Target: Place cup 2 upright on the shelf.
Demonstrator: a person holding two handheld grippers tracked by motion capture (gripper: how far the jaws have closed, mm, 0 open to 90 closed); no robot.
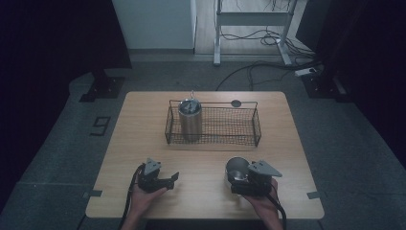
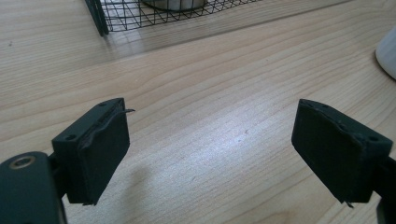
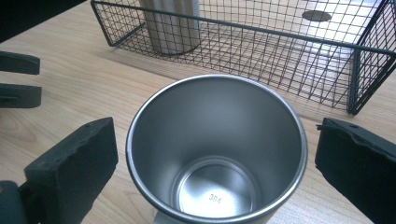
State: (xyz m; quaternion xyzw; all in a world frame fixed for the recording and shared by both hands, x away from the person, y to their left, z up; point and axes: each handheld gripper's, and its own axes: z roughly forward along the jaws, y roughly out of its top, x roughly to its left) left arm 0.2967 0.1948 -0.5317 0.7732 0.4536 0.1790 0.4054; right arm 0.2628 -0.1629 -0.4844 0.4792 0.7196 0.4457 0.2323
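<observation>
An empty steel cup (image 1: 236, 167) stands upright on the wooden table (image 1: 139, 143) at the front right. In the right gripper view the cup (image 3: 215, 154) sits between my right gripper's (image 3: 215, 177) pads, with a gap on each side, so the gripper is open around it. The right gripper (image 1: 235, 178) is held from below by a hand. My left gripper (image 1: 173, 178) rests at the front left, open over bare wood (image 2: 210, 154) with nothing between its pads. The cup's edge (image 2: 388, 51) shows far right in the left gripper view.
A black wire basket (image 1: 225, 128) stands at the middle back of the table, holding a lidded steel tumbler (image 1: 190, 120) at its left end. The basket (image 3: 243, 29) and tumbler (image 3: 170, 28) lie just beyond the cup. A dark round spot (image 1: 235, 103) is behind the basket.
</observation>
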